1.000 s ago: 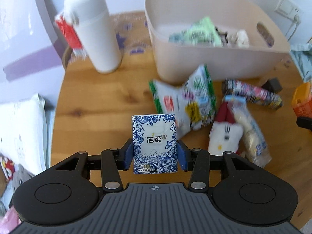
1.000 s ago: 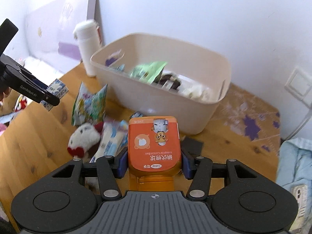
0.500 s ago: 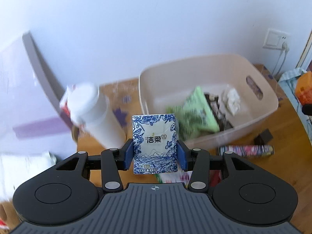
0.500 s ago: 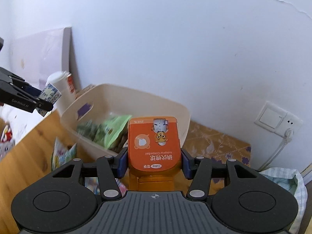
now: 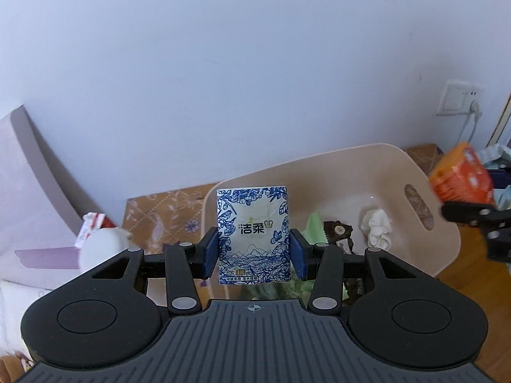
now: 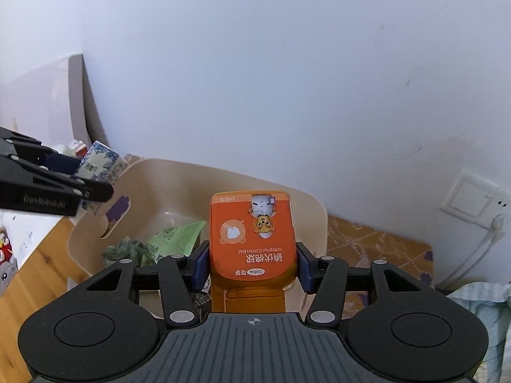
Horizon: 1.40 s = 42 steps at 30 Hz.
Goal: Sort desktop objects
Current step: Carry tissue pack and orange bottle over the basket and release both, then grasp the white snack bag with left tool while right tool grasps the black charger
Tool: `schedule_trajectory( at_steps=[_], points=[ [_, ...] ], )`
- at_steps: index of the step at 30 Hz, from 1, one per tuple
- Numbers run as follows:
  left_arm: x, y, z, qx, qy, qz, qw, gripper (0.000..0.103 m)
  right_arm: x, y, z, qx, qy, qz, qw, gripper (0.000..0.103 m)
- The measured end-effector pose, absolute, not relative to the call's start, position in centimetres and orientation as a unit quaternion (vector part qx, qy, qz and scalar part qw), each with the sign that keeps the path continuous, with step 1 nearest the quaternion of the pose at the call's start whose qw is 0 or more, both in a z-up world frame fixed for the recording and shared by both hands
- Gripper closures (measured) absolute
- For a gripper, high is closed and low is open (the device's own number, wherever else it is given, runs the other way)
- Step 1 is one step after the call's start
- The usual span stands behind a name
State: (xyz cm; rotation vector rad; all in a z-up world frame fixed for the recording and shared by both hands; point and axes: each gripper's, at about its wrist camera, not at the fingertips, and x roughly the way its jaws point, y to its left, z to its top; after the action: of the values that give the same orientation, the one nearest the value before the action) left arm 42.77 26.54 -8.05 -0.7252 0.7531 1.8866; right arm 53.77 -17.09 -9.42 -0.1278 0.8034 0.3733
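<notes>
Between blue pads, floral tissue pack [image 5: 254,234] (upright)

Glossy plastic-wrapped tissue pack [image 5: 254,234], smooth matt plastic bin [image 5: 444,239], wooden table [image 6: 28,274].

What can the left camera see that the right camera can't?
Only the left wrist view shows the white crumpled cloth and a dark wrapper in the bin.

Only the right wrist view shows the wooden tabletop left of the bin.

Both show the beige bin, the green packet, the blue tissue pack in the left tongs and the orange box in the right tongs.
</notes>
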Motion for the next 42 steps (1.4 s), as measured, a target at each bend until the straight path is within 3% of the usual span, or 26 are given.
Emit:
schedule_trajectory(
  at_steps=[18,23,25,30,42],
  points=[
    [42.9,31.1,-17.7,-0.434,0.319,0.751,0.383,0.056,56.0,-14.1,-17.1,-0.098,0.460,0.150,0.870,0.052],
    [42.0,30.3,-17.8,-0.448,0.304,0.736,0.407,0.054,55.5,-14.5,-16.9,-0.098,0.447,0.153,0.876,0.034],
    [41.6,29.8,-17.2,-0.447,0.303,0.738,0.405,0.040,55.6,-14.7,-16.5,-0.098,0.442,0.157,0.878,0.029],
    [40.8,28.5,-15.2,-0.439,0.282,0.753,0.401,0.033,53.5,-16.3,-14.2,-0.086,0.417,0.171,0.888,0.016],
    [40.5,21.0,-11.1,-0.418,0.247,0.802,0.348,0.027,49.5,-22.6,-11.2,-0.046,0.380,0.143,0.913,0.000]
  ],
)
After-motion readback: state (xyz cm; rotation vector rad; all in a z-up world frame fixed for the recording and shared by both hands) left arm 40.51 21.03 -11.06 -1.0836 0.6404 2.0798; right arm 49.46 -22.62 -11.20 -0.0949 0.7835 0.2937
